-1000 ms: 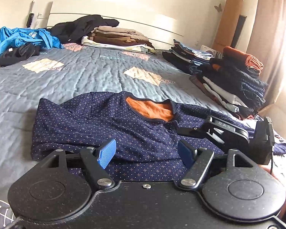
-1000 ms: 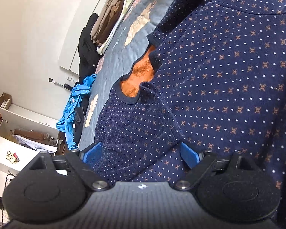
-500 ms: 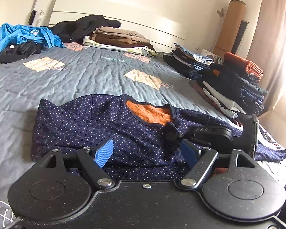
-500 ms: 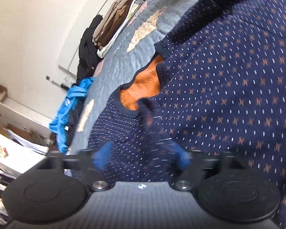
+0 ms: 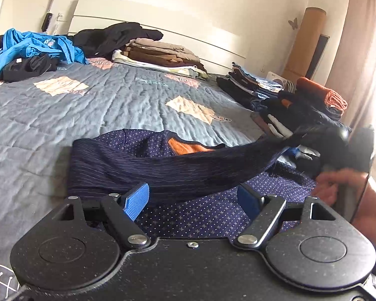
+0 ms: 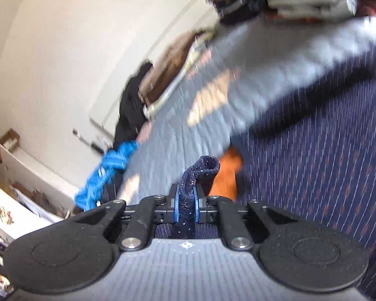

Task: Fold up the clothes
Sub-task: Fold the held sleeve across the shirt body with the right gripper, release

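Two grippers work over the navy dotted shirt [image 5: 200,215] on the grey quilt [image 5: 112,110]. The right gripper [image 6: 185,207] has just closed, clamping a raised shirt edge. The left gripper [image 5: 193,200] hangs spread, empty, above the hem. Bare quilt lies beyond the collar; folded stacks [image 5: 300,110] border its right edge.

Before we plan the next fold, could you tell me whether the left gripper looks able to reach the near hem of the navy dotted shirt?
Probably yes: the left gripper is open, with the navy dotted shirt lying unobstructed between its fingers.
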